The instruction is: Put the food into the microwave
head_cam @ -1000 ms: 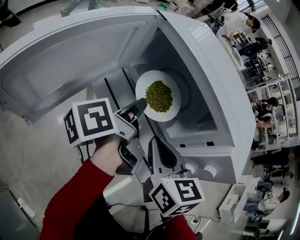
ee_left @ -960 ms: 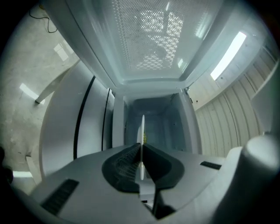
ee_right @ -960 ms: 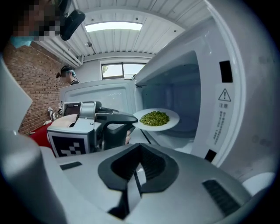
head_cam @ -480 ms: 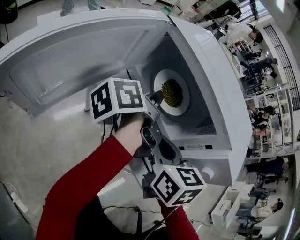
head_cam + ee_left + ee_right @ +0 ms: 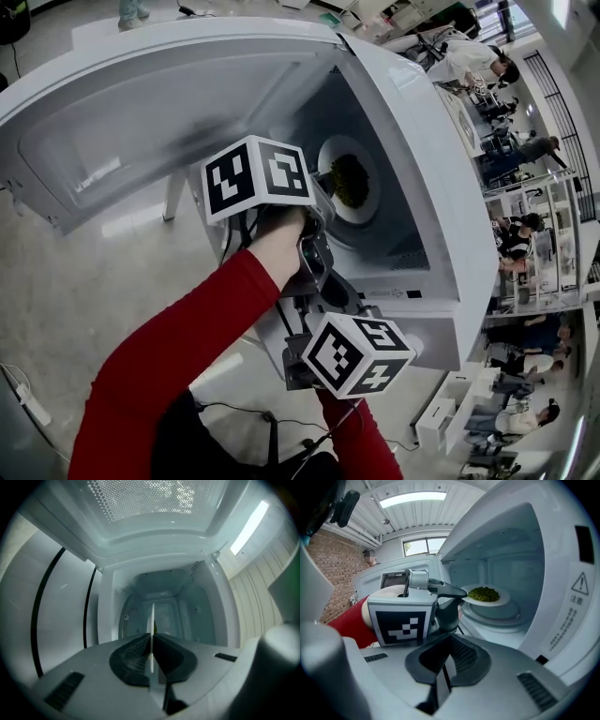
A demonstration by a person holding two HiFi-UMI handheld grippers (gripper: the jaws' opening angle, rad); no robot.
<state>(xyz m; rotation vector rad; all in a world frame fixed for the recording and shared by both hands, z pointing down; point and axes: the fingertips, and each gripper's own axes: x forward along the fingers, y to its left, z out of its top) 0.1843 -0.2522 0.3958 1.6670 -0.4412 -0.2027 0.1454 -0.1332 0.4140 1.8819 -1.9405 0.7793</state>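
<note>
Your head view looks steeply down on the open microwave [image 5: 431, 169]. The left gripper view faces close into its cavity; the right gripper view looks in from outside. All share the plate [image 5: 504, 597].

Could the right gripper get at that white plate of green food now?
Probably yes: the right gripper faces the open white microwave, and the left gripper clamps only one edge of the round white plate.
</note>
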